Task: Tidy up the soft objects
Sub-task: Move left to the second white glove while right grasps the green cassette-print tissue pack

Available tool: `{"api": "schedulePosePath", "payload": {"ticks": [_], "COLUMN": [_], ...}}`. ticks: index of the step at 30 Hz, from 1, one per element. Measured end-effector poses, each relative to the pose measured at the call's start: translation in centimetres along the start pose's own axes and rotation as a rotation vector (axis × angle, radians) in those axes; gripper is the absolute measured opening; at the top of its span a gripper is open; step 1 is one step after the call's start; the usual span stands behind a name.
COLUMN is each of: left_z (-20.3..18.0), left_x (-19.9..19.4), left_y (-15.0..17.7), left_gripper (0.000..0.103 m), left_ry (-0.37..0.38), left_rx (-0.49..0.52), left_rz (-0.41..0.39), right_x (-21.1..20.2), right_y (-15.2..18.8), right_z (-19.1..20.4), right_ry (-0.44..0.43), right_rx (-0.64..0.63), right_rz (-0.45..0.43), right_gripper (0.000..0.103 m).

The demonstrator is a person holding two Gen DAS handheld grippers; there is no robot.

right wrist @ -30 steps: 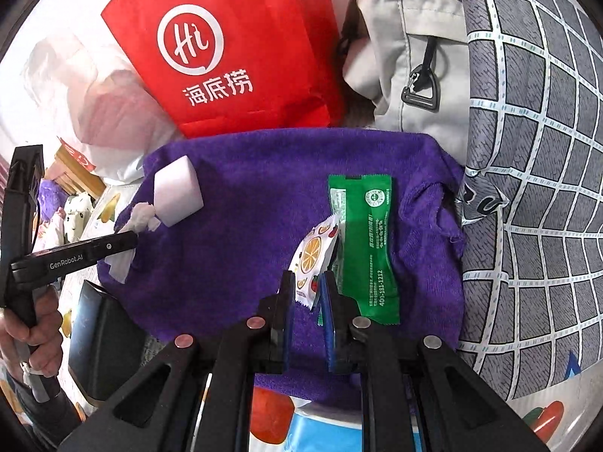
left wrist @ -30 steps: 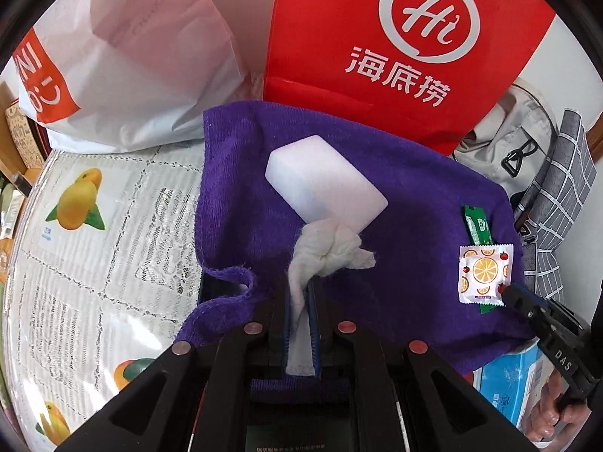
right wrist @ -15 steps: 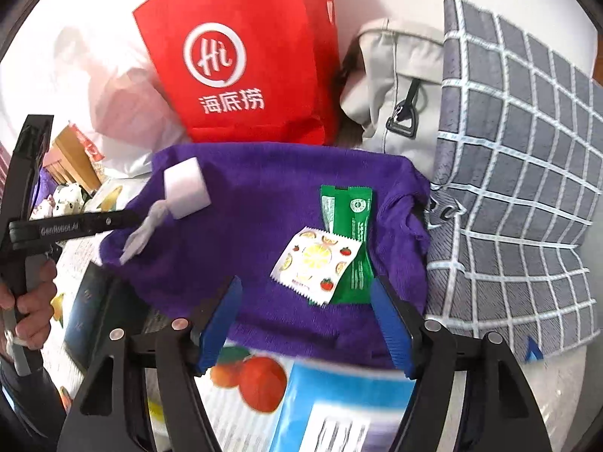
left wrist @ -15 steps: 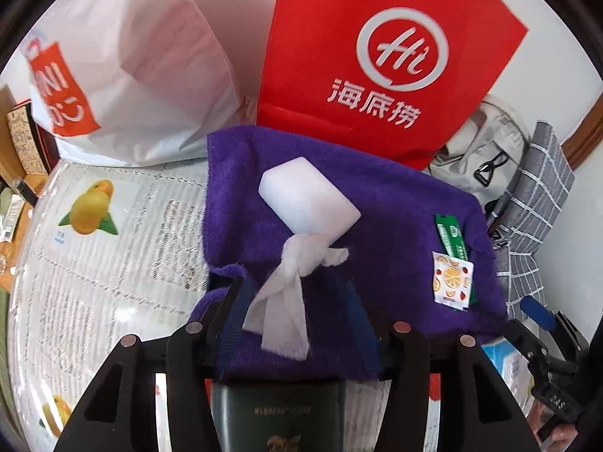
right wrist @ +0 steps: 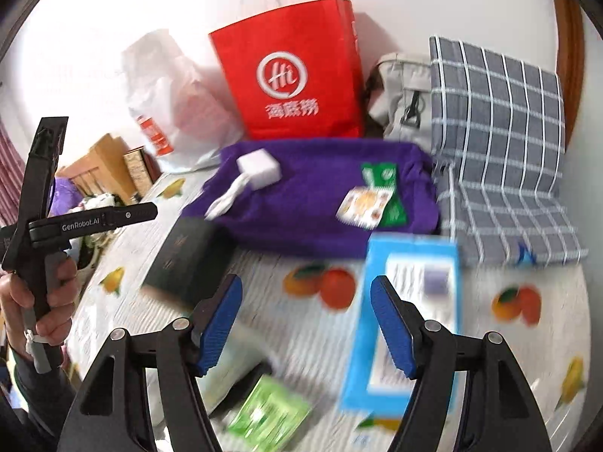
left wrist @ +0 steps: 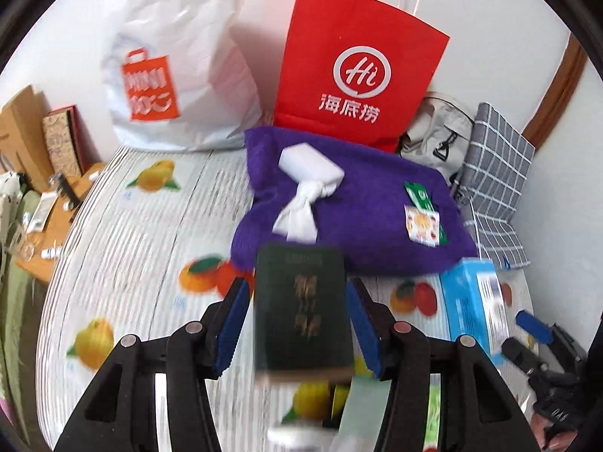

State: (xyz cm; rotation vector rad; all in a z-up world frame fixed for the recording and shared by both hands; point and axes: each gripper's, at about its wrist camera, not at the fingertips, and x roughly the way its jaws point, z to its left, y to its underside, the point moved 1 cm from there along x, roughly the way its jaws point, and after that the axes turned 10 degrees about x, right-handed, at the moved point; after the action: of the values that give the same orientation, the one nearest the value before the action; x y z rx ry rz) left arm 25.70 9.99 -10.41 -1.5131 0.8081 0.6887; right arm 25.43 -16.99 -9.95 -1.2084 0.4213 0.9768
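Overhead, two fisheye views looked down on a table (left wrist: 124,248) covered with a fruit-printed cloth. The left tongs (left wrist: 297,324) were spread wide and held nothing; a dark green booklet (left wrist: 301,312) lay on the table between their blue pads (left wrist: 231,324) (whether it touched them could not be told through the blur). The right tongs (right wrist: 305,326) were likewise spread wide and empty, hovering above the table with a light blue box (right wrist: 407,320) just under the right-hand pad (right wrist: 390,327).

Toward the table's far edge lay a purple towel (left wrist: 361,203), bunched into a soft mound. On its left part sat a white sponge block (left wrist: 309,164), and a knotted white cloth (left wrist: 299,211) lay just in front of it, touching it. On the towel's right part rested a small fruit-printed sachet (left wrist: 422,224) overlapping a green packet (left wrist: 418,192).

Behind the towel, against the wall, stood a red paper bag (left wrist: 358,71) with a white "Hi" logo, and to its left a white plastic shopping bag (left wrist: 177,67). A beige pouch (left wrist: 441,132) and a grey checked cloth (left wrist: 497,165) sat at the far right corner. Near the front edge in the right view lay a green packet (right wrist: 267,414), blurred.
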Motion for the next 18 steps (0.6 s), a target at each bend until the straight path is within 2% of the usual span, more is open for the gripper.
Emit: {"api": "schedulePosePath", "payload": {"ticks": [7, 9, 12, 18], "left_z": [-0.6, -0.9, -1.2, -0.8], "left_x": [-1.3, -1.8, -2.4, -3.0], "left_y": [4.6, 5.8, 7.4, 10.4], "left_gripper": [0.051, 0.051, 0.052, 0.053], "left_ry": [0.025, 0.022, 0.033, 0.035], "left_rx": [-0.012, -0.004, 0.006, -0.003], "left_rz": [0.022, 0.015, 0.016, 0.024], "right_x": [-0.3, 0.0, 0.6, 2.7], "right_y": [6.3, 7.6, 9.0, 10.9], "right_z": [1.2, 1.1, 1.0, 0.9], "right_ry": [-0.003, 0.034, 0.074, 0.089], "right_rx": [0.022, 0.032, 0.047, 0.101], "right_rz": [0.084, 0.094, 0.119, 0.144], "right_gripper": [0.071, 0.071, 0.072, 0.075]}}
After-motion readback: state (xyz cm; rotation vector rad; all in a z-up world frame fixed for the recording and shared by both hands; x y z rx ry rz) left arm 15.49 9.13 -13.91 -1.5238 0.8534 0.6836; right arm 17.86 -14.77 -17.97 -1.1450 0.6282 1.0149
